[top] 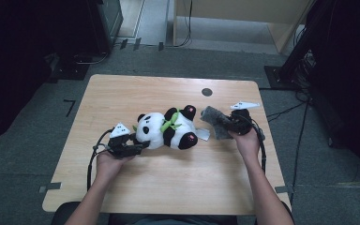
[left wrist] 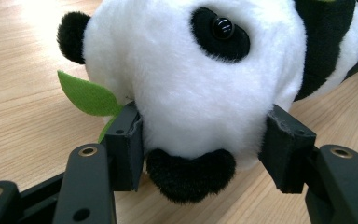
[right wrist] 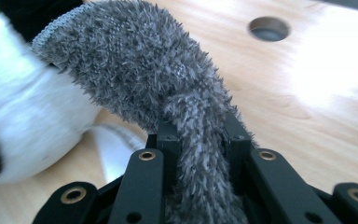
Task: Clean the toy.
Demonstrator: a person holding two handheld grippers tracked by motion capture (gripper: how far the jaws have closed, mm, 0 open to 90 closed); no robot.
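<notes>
**Plush panda and grey cloth, both gripped, mid-tabletop**

Item 1: plush panda (top: 166,130). I see it lying on its side near the middle of the tabletop (top: 168,187), head toward my left, black feet toward my right. A green felt leaf (left wrist: 87,95) sticks out beside the head. A white tag (top: 202,134) lies flat just beside its feet.

Item 2: left gripper (top: 138,148). I have it pinching the panda's head: in the left gripper view the two jaws press into the white fur on either side of the black snout (left wrist: 191,173), part spread around that bulk. It lies low at the tabletop.

Item 3: grey fuzzy cloth (top: 215,121). It is just beside the panda's feet, on my right. In the right gripper view its free end arches over toward the white fur; I cannot tell whether it touches.

Item 4: right gripper (top: 228,123). Its jaws are pressed nearly together on a bunched fold of the cloth.

Item 5: open room. The near half of the tabletop, between my forearms and the front edge, is bare wood. The far strip is bare up to a round hole (top: 206,92) near the far edge. The left edge lies well apart from the left gripper; the right edge is near my right hand (top: 247,140). Past the edges lies grey floor (top: 23,154), with cables (top: 286,111) on the right side.
</notes>
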